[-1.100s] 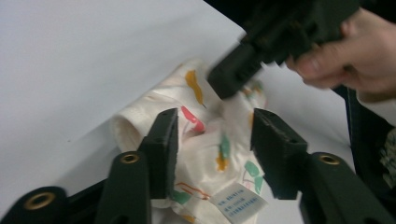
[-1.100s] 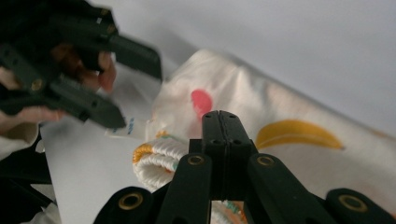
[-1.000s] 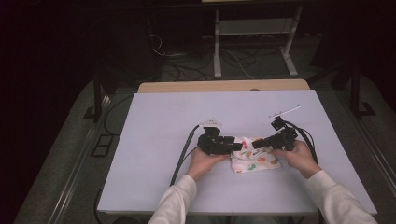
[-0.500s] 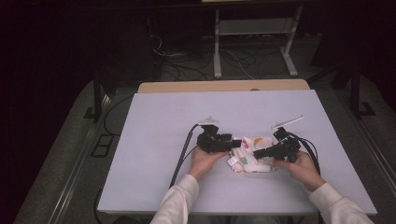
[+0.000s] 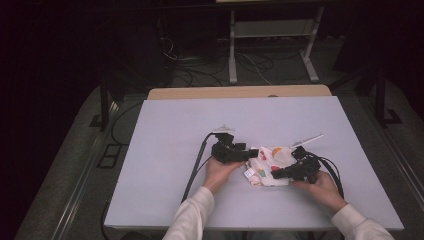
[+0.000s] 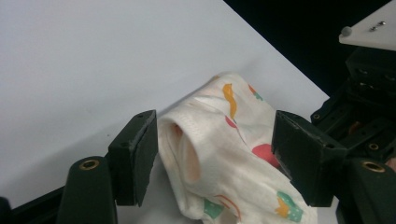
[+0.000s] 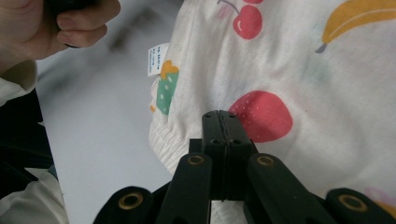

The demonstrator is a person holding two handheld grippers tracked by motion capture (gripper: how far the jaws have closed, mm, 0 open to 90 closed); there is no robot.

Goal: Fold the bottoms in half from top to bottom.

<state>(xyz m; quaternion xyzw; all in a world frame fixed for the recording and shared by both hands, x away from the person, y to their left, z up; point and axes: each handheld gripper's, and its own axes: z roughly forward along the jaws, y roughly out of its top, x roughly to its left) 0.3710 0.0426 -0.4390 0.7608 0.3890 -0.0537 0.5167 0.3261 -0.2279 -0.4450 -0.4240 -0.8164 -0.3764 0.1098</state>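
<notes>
A small white cloth (image 5: 270,167) printed with fruit lies bunched on the pale table (image 5: 200,125) between my two grippers. My left gripper (image 5: 250,154) is at its left end and stands open. In the left gripper view, the jaws of that gripper (image 6: 215,158) straddle a folded, rolled end of the cloth (image 6: 233,140) without touching it. My right gripper (image 5: 276,175) is at the cloth's near right side. In the right gripper view, this gripper (image 7: 219,114) is shut, its tips lying on a red strawberry print on the cloth (image 7: 289,70). No fabric shows between the jaws.
Black cables (image 5: 195,165) trail from the grippers over the table towards its near edge. A white care label (image 7: 156,58) sticks out from the cloth's hem. The person's left hand (image 7: 60,23) is beyond the cloth. A white stand (image 5: 270,35) is on the dark floor behind the table.
My right gripper has come down from the cloth's far right corner to its near right side. The cloth is now more bunched. The left gripper has barely moved.
</notes>
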